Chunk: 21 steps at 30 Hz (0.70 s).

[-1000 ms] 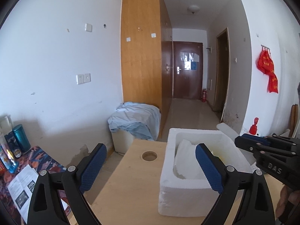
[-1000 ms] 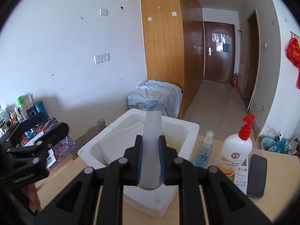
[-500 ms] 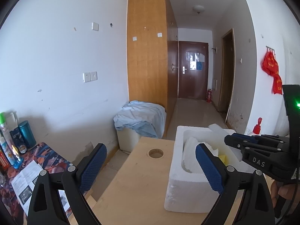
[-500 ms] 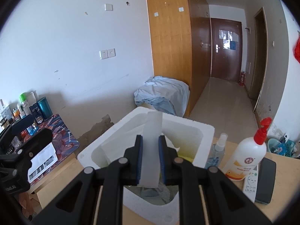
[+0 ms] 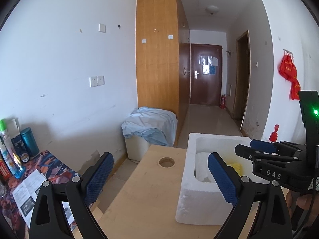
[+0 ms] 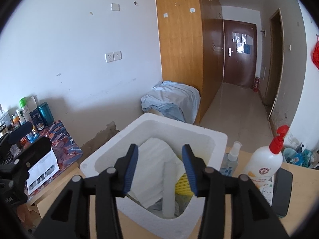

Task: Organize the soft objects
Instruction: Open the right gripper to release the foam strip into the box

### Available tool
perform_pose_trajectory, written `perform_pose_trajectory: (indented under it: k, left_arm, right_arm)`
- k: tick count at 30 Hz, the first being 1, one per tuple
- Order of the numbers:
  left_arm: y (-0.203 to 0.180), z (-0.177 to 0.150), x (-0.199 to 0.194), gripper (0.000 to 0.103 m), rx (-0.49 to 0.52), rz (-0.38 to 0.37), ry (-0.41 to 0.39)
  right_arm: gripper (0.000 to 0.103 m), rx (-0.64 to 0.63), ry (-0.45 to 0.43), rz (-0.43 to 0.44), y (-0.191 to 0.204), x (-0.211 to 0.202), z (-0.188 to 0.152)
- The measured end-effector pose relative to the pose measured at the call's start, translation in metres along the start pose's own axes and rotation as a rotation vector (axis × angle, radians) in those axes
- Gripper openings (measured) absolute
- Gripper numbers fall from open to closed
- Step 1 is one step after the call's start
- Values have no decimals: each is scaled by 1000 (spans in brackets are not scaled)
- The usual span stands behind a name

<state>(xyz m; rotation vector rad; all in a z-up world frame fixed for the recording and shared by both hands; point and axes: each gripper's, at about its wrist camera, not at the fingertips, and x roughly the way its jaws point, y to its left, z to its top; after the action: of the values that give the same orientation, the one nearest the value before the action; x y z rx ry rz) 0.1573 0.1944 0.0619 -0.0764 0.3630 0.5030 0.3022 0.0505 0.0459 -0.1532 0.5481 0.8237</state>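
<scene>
With its jaws having just opened, the right gripper point(image 6: 160, 166) hangs over the foam box point(image 6: 209, 137), pads clear of everything; nothing is between them. The white strip point(image 6: 168, 189) lies loose inside the box, leaning on white sheets point(image 6: 153, 165) beside a yellow sponge point(image 6: 182, 181). Box sits by the desk's point(image 5: 143, 199) far edge, near its cable hole point(image 5: 166, 161). Left gripper point(image 5: 160, 176) is spread wide and empty, above the desk left of the box. Spray bottle point(image 6: 232, 161) and pump bottle point(image 6: 263, 161) stand right of the box.
</scene>
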Motion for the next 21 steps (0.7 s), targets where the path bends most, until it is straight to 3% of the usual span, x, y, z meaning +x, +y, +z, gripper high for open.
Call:
perform_pose_trajectory:
  k: [9,13,17,21]
  left_arm:
    - [2,-2,-2,96,-7,-5,2]
    - [2,-3,-8,96,-6,-12,-4]
    - [4,-2,-20,96,-17,-27,-23]
    - [3,-2,-35,96,-13,-44,-37]
  right_arm:
    - [52,6,-18,-9,3,-9,-1]
    - [59,19,-42,-23,4,-23,-2]
    - [60,22,-73,-36,8,-47,-4]
    - [71,13,-102,-58,14,-72,-10]
